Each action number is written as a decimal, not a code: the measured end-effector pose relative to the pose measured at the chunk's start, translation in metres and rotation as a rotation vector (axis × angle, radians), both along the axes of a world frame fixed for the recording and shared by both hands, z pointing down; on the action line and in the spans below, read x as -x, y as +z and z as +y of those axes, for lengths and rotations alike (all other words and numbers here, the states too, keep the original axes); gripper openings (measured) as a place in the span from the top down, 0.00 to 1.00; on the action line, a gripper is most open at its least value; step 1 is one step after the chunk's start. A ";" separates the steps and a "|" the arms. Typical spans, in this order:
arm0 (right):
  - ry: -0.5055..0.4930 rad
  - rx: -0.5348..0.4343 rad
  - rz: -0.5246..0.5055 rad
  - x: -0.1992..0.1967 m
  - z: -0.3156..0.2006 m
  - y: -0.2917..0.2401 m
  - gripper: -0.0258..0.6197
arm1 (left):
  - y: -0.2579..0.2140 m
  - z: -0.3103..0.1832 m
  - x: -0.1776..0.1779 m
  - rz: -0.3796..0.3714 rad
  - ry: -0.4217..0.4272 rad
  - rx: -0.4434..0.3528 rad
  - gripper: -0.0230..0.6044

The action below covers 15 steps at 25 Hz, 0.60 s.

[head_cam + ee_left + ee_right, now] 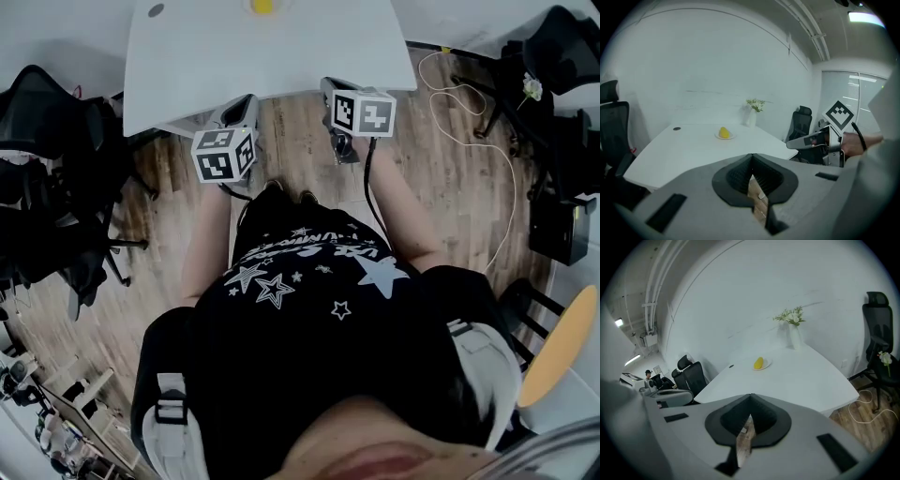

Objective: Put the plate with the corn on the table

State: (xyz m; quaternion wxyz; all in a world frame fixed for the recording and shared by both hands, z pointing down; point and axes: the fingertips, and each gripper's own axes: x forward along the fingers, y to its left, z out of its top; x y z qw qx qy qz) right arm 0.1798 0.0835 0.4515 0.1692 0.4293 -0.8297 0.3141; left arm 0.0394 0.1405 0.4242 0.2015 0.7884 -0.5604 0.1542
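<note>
A yellow corn cob lies on a small white plate near the far middle of the white table. The right gripper view shows the same corn, plate and table. In the head view only the corn shows, at the top edge. My left gripper is shut and empty, held short of the table's near edge. My right gripper is likewise shut with nothing in it. Both grippers, left and right, hover at the table's front edge, far from the plate.
A white vase of flowers stands behind the plate, by the wall. Black office chairs crowd the left side and another chair stands at the right. A white cable loops over the wooden floor.
</note>
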 end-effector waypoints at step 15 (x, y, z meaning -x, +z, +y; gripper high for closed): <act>-0.026 -0.073 0.047 0.004 0.009 -0.002 0.95 | 0.005 0.014 -0.001 0.012 0.001 0.003 0.95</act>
